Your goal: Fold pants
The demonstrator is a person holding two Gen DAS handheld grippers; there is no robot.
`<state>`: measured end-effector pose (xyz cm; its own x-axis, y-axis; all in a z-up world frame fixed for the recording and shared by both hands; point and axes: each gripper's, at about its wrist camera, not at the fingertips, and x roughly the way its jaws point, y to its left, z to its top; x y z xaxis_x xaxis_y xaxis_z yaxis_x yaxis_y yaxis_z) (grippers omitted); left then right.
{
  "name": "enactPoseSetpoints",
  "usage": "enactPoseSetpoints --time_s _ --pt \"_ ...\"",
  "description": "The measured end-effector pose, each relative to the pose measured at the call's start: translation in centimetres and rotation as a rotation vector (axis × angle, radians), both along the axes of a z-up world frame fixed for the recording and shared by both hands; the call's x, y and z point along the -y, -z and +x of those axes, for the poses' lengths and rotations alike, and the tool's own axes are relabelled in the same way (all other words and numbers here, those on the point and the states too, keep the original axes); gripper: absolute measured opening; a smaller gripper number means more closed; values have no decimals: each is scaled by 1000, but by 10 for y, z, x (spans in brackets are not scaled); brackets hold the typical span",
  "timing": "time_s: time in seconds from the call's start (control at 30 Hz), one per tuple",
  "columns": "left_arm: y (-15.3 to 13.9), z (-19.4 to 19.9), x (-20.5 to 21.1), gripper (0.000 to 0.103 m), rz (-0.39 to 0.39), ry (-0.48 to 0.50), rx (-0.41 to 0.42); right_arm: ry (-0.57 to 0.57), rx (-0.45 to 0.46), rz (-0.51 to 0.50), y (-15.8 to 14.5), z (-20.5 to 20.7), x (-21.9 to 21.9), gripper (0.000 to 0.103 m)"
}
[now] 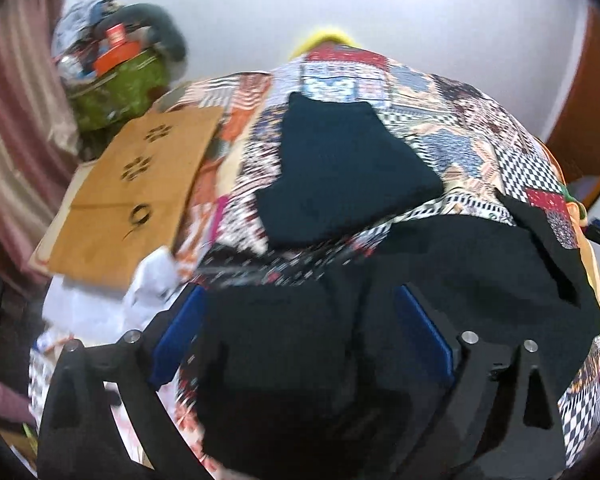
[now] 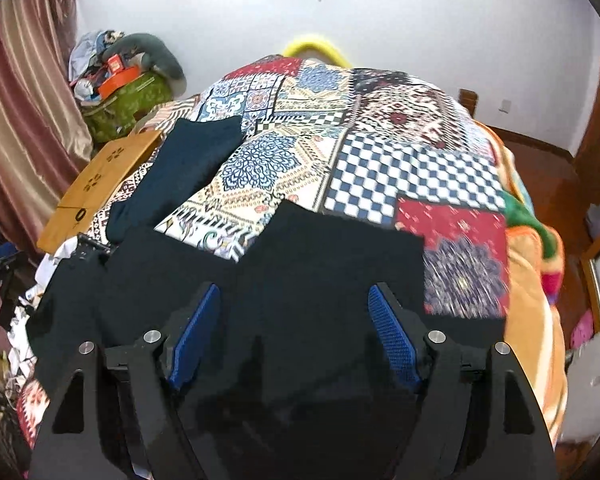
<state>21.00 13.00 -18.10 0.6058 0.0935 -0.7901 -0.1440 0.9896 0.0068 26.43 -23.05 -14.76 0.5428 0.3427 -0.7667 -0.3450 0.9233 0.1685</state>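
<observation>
Two grippers, both w/ fingers spread apart over black pants lying on a bed w/ patchwork quilt. Left gripper: blue pads wide apart, black cloth lying between and below them, nothing pinched as far as the view shows. Right gripper: blue pads likewise apart, pants fabric under and between, not clamped. Pants sit at near edge of the bed, spread across its width; in right wrist view a squared section reaches up toward a red quilt patch. 2nd garment, a dark teal folded piece, lies farther up the quilt, near the pants; can't tell if touching. Brown paper bag at bed's left edge, beside the teal piece. Green bag heaped w/ clutter near the pink curtain. Yellow item at far end of the bed, against the white wall.
</observation>
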Motion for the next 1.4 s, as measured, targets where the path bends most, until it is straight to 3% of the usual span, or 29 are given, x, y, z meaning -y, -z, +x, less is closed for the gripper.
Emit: enactPoseSetpoints --time_s 0.33,0.47,0.57,0.6,0.63,0.73,0.83,1.03,1.4 --pt "27 65 35 97 38 98 -46 -98 -114 -52 43 82 -51 73" --pt "43 77 39 97 43 105 -83 -153 -208 -72 70 101 -70 71" --pt "52 81 39 97 35 106 -103 -162 -246 -6 82 105 -69 62" --pt "54 81 39 97 31 105 -106 -166 -250 10 82 105 -67 53" --pt "55 82 38 97 28 103 -109 -175 -248 24 81 103 -65 37" --pt "58 82 40 97 10 96 -124 -147 -243 13 85 104 -61 14" --pt "56 79 44 97 -8 91 -130 -137 -242 1 87 103 -56 7" --pt "43 64 59 97 -8 120 -127 -103 -193 -25 65 93 -40 5" --pt "41 43 122 97 39 232 -177 60 -3 70 -31 42 65 5"
